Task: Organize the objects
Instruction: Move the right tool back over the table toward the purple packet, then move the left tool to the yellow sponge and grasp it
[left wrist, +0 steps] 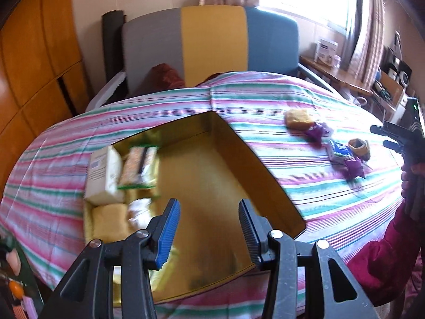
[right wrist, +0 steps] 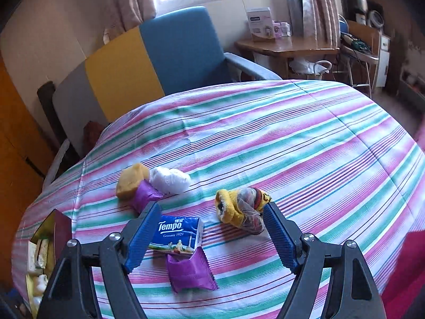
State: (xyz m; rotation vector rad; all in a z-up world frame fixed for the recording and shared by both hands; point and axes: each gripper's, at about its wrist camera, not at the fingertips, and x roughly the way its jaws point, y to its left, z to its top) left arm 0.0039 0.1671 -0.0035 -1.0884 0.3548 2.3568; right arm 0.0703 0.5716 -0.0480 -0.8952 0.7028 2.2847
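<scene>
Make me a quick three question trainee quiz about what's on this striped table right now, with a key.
1. True or false: the right hand-held gripper is shut on the Tempo tissue pack.
2. What colour are the two snack packets lying loose on the tablecloth?
3. Multiple choice: the left hand-held gripper hovers over A) the gold tin, B) the chair, C) the sponge.

Key: 1 false, it is open and holds nothing; 2 purple; 3 A.
</scene>
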